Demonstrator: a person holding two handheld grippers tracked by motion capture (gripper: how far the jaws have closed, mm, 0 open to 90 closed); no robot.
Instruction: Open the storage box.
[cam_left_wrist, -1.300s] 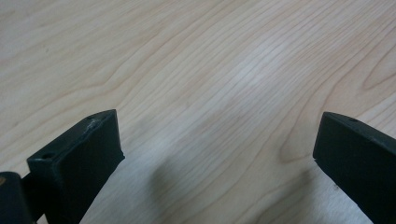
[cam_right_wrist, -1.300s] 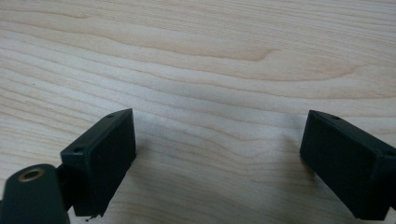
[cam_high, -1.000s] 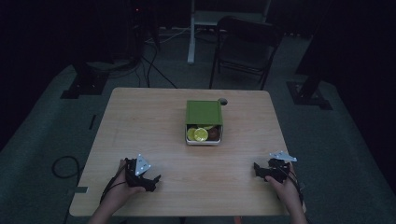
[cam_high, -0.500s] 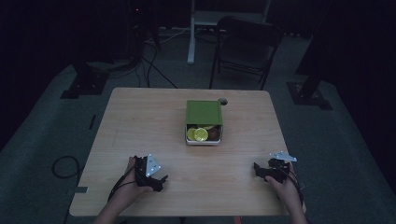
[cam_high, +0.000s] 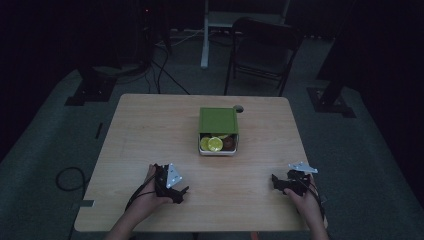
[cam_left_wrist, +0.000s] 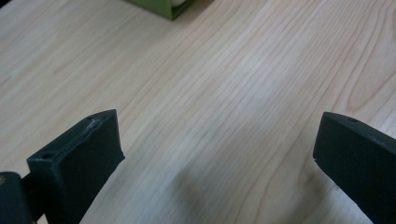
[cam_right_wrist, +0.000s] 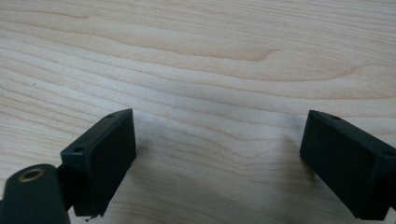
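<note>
While both grippers rest low:
Tabletop (cam_high: 150, 130): pale wood, fine grain.
Box (cam_high: 218, 120): square, green lid.
Left gripper (cam_high: 179, 194): blocky black jaws wide.
Right gripper (cam_high: 276, 181): jaws wide.

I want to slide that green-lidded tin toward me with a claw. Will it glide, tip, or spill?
The tin sits low and flat on the smooth wooden table, so it probably slides rather than tips. Its green lid covers only the far part, so a jerk might shift it. The food lies below the rim; spilling seems unlikely.
</note>
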